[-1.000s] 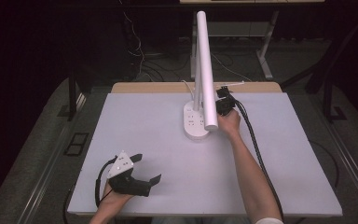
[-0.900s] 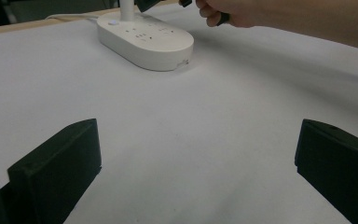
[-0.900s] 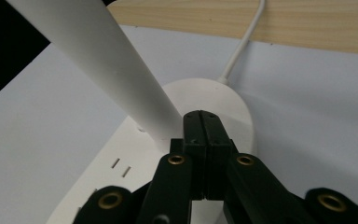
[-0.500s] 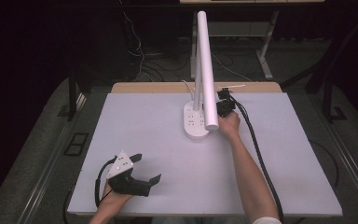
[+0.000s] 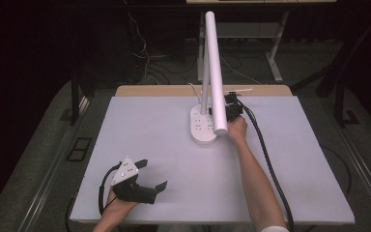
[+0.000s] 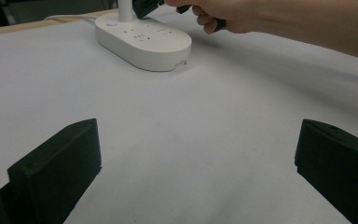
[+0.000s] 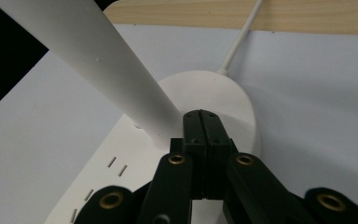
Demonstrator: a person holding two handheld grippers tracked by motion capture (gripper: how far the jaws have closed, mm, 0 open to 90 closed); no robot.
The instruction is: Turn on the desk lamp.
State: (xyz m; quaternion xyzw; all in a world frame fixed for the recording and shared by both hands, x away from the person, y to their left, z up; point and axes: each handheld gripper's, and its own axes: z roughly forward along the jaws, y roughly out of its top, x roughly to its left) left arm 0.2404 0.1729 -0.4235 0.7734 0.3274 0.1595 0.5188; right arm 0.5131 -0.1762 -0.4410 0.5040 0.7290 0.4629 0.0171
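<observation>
Lab or test room, not a home. Bench (image 5: pixel 174 145) with a plain white sheet over a pale wood top, nearly bare apart from a white desk lamp (image 5: pixel 211 72) whose base carries sockets. Surroundings dark. Loose cables (image 5: pixel 145 58) trail across grey carpet (image 5: pixel 43 145) behind. Metal legs of a second table (image 5: pixel 275 53) at the back. Floor outlet plate (image 5: pixel 78 148) left of the bench. Wired recording rig in hand.

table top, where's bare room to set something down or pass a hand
Free: the wide white sheet right of the right forearm, and the stretch between the white oval lamp base and the left gripper. Crowded: round the base, where the shut right gripper meets the lamp's white post.
</observation>
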